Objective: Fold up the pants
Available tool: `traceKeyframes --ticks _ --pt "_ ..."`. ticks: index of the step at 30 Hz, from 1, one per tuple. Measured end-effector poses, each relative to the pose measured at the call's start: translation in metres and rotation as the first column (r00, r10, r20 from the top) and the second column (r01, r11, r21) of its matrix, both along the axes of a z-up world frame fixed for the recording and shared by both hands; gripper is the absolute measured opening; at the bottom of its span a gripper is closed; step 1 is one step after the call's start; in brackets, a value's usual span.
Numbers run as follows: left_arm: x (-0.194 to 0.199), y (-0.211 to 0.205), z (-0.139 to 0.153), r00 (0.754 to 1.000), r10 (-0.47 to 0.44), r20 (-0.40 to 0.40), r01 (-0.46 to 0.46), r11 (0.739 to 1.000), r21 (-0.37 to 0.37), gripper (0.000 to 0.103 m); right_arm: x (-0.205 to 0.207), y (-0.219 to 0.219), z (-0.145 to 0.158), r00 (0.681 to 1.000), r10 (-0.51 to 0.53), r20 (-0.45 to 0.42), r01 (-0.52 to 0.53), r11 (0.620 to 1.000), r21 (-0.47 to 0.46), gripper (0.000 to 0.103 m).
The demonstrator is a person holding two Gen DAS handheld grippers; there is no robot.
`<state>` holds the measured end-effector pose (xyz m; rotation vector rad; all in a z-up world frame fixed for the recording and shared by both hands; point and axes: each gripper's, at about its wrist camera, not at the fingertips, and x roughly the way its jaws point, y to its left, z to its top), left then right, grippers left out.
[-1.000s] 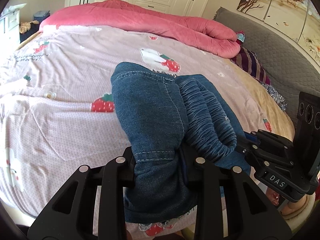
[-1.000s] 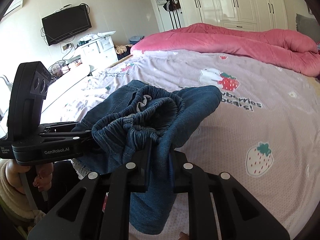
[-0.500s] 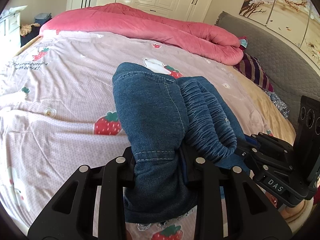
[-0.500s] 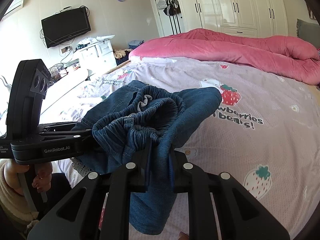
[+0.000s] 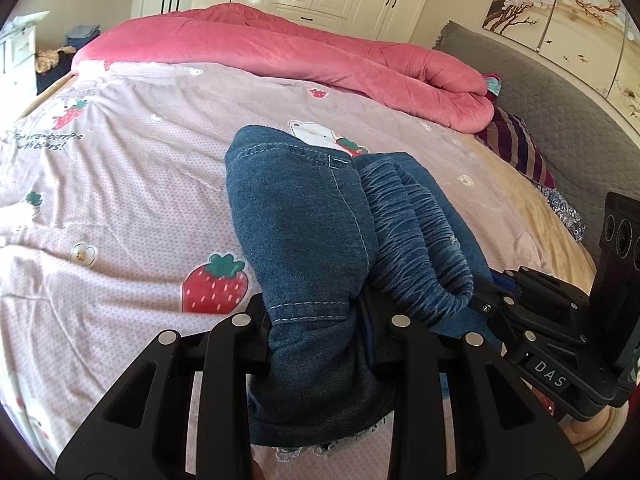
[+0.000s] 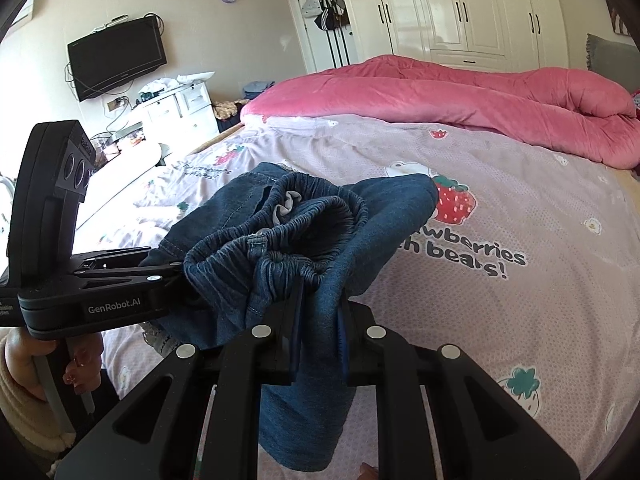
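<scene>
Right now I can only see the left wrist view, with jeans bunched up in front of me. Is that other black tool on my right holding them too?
Observer: Yes. The right wrist view shows the right gripper with its fingers closed on a fold of the jeans.
Operator: What does that camera see of the top of them?
Observer: The elastic waistband gapes open towards it, with a pale grey bit of fabric inside.
Operator: And who holds my tool?
Observer: A person's hand, in a cream sleeve, grips the handle under the left gripper.
</scene>
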<state>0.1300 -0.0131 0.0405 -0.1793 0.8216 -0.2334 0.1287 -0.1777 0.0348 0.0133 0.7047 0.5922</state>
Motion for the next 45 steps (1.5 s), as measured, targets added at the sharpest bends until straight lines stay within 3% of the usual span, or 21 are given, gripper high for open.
traceKeyframes --ticks 18,28,31,36,40,45 --pt "0.025 0.002 -0.050 0.997 0.010 -0.076 -0.011 1.000 -0.006 0.022 0.031 -0.004 -0.047 0.988 -0.043 -0.146 0.046 0.999 0.014 0.013" --pt "0.026 0.005 -0.055 0.996 0.009 -0.088 -0.010 1.000 -0.013 0.025 0.032 -0.013 -0.062 0.972 -0.088 -0.218 0.094 0.995 0.017 0.016" --pt "0.026 0.005 -0.055 0.996 0.009 -0.088 -0.011 1.000 -0.013 0.026 0.032 -0.014 -0.065 0.967 -0.107 -0.229 0.110 0.994 0.004 0.020" --pt "0.024 0.004 -0.056 0.996 0.013 -0.092 -0.014 1.000 -0.017 0.026 0.030 -0.016 -0.068 0.963 -0.133 -0.233 0.132 0.991 -0.022 0.041" --pt "0.023 0.006 -0.057 0.996 0.012 -0.092 -0.014 1.000 -0.022 0.027 0.027 -0.017 -0.067 0.965 -0.144 -0.217 0.140 0.990 -0.035 0.046" --pt "0.023 0.008 -0.057 0.996 0.013 -0.093 -0.016 0.999 -0.028 0.028 0.022 -0.016 -0.062 0.970 -0.154 -0.190 0.147 0.988 -0.047 0.062"
